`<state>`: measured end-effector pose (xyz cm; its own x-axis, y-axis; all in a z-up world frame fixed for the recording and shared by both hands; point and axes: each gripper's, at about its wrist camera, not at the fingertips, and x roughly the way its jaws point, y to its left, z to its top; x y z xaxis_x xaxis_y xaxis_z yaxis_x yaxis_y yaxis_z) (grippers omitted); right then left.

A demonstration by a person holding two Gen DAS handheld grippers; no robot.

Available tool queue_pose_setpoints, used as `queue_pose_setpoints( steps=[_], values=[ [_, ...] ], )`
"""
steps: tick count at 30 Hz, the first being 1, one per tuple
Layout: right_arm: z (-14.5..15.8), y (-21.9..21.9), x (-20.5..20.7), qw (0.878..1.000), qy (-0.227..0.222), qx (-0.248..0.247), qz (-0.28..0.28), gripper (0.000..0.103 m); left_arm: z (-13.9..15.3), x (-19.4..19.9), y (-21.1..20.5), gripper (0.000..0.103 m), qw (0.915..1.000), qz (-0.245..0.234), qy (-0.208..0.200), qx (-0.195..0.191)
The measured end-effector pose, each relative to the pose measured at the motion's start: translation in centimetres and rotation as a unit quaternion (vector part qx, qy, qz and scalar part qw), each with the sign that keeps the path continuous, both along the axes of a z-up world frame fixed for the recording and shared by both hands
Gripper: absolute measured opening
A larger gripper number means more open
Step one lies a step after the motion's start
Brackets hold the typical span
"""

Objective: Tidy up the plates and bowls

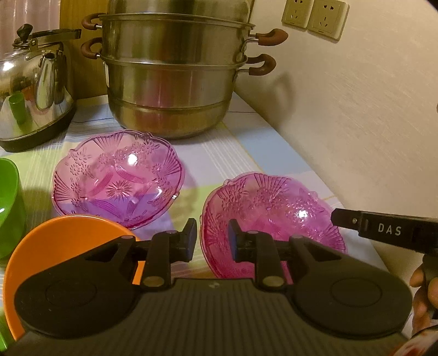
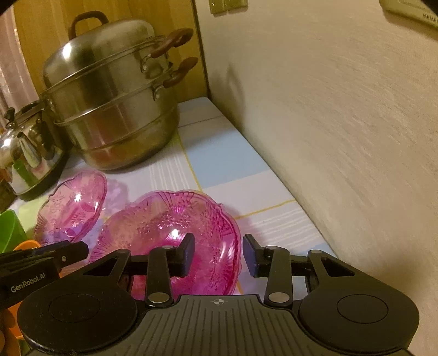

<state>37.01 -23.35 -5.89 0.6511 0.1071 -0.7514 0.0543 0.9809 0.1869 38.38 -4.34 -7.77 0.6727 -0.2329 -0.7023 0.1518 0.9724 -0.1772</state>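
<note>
a tall steel steamer pot (image 1: 175, 79) with brown handles stands at the far end of the checked tablecloth (image 1: 232, 156), straight ahead of the left gripper (image 1: 212, 237) and ahead and left of the right gripper (image 2: 218, 253). left of the pot, beyond the left gripper's left finger, sits a shiny steel kettle (image 1: 32, 95). a pink glass bowl (image 1: 117, 178) rests on the cloth ahead and slightly left of the left gripper, apart from it. a second pink glass bowl (image 1: 273, 216) lies just past the left gripper's right finger; in the right wrist view its right rim sits in the gap between the right gripper's parted fingers, the left finger over the bowl's inside and the right finger outside it, neither visibly pressing. an orange bowl (image 1: 54, 246) lies under the left gripper's left side, with a green bowl (image 1: 8, 202) further left at the picture's edge. both grippers are open and hold nothing. two wall sockets (image 1: 314, 16) sit high on the wall, up and right.
</note>
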Motion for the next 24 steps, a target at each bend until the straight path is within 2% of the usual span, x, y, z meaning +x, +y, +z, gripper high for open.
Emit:
queue_pose_setpoints(
  steps=[12,24],
  values=[
    [0.7,0.9,-0.3,1.0,-0.011,-0.005,0.006,0.039,0.9,-0.2,0.7,0.021,0.9999,0.006,-0.008,-0.006],
    [1.8,2.2,-0.5,1.0,-0.023,-0.006,0.011,0.039,3.4,-0.6,2.8,0.021,0.9992,0.021,-0.033,-0.01]
  ],
)
